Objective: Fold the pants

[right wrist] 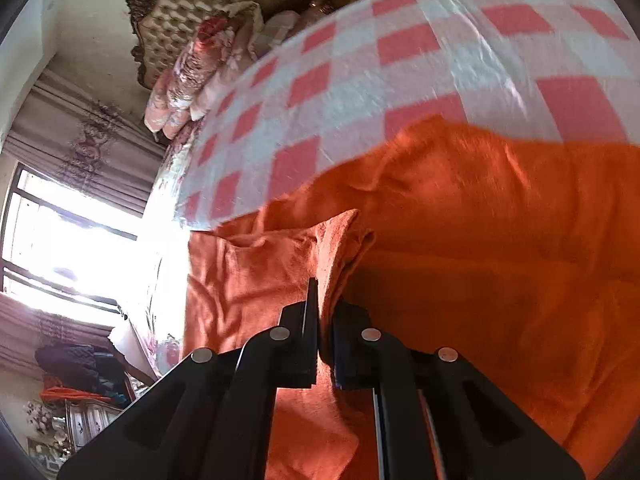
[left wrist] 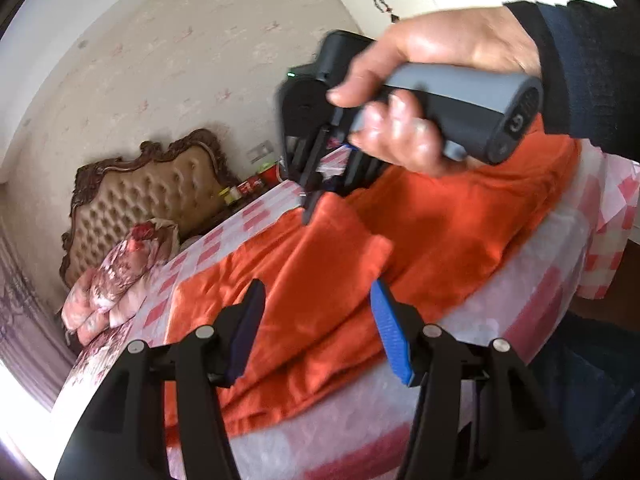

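Orange pants (left wrist: 440, 216) lie spread on a bed with a pink-and-white checked cover (left wrist: 532, 312), one leg folded over on top. In the left wrist view my left gripper (left wrist: 318, 326) stands open just above that folded leg, and its blue pads (left wrist: 390, 336) do not press the cloth. Farther off, a hand (left wrist: 432, 60) holds my right gripper (left wrist: 310, 204) with its tips down at the pants' far edge. In the right wrist view my right gripper (right wrist: 326, 304) is shut on a raised ridge of the orange pants (right wrist: 480, 240), and the cloth bunches up between the fingers.
A tufted headboard (left wrist: 152, 196) and floral bedding (left wrist: 116, 280) are at the bed's far end. Cans and jars stand on a nightstand (left wrist: 248, 188). A bright window (right wrist: 60, 240) with curtains lies to the left. The checked cover (right wrist: 360, 80) stretches beyond the pants.
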The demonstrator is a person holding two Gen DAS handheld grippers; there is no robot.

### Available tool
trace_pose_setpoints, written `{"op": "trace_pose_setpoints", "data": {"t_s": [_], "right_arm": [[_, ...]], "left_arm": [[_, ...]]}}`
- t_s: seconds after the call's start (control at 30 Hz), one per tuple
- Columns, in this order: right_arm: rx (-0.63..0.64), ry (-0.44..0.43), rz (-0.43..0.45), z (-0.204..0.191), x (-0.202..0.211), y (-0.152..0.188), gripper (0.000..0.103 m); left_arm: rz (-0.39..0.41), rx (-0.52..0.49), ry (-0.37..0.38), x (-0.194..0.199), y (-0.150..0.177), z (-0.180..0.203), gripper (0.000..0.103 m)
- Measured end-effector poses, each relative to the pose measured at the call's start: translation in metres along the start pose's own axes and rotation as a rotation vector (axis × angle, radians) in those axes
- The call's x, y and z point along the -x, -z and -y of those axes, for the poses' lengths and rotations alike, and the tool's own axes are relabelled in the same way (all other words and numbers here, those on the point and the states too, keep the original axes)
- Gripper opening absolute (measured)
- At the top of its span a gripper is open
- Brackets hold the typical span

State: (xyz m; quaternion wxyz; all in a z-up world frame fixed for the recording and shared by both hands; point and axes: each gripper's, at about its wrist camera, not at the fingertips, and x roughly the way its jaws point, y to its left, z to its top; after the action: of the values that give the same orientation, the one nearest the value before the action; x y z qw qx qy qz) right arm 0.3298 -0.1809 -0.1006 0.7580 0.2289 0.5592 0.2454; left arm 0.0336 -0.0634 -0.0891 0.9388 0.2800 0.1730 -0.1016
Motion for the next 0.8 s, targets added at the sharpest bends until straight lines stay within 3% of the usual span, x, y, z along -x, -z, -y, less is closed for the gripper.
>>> {"op": "trace_pose_setpoints", "data": {"t_s": [0.13,0.3,0.43,0.5,0.7,0.73,0.77,0.8], "right_arm": [[0.008,-0.013,0.003,0.001,-0.001,0.001,0.013],[0.035,-0.030,0.001,0.003,0.002,0.003,0.021],[0.083,-0.014,0.002,-0.001,0.003,0.003,0.021],[0.095,-0.015,0.004,-0.001,0.004,0.003,0.021],[0.132,-0.014,0.021,-0.004,0.004,0.004,0.021],[0.139,-0.011,0.025,-0.005,0.004,0.004,0.021],[0.148,-0.006,0.029,-0.006,0.004,0.005,0.019],[0.150,-0.001,0.031,-0.006,0.005,0.006,0.010]], "left_arm": [[-0.002,-0.033,-0.002,0.003,-0.003,0.003,0.054],[-0.015,-0.157,0.042,-0.007,-0.023,0.025,0.038],[-0.087,-0.282,0.033,-0.024,-0.028,0.042,0.031],[-0.131,-0.321,0.081,-0.031,-0.027,0.046,0.024],[-0.213,-0.306,0.074,-0.049,-0.034,0.043,0.020],[-0.226,-0.289,0.086,-0.051,-0.036,0.041,0.011],[-0.243,-0.264,0.112,-0.055,-0.038,0.039,0.009],[-0.239,-0.265,0.103,-0.054,-0.039,0.040,0.008]]}}
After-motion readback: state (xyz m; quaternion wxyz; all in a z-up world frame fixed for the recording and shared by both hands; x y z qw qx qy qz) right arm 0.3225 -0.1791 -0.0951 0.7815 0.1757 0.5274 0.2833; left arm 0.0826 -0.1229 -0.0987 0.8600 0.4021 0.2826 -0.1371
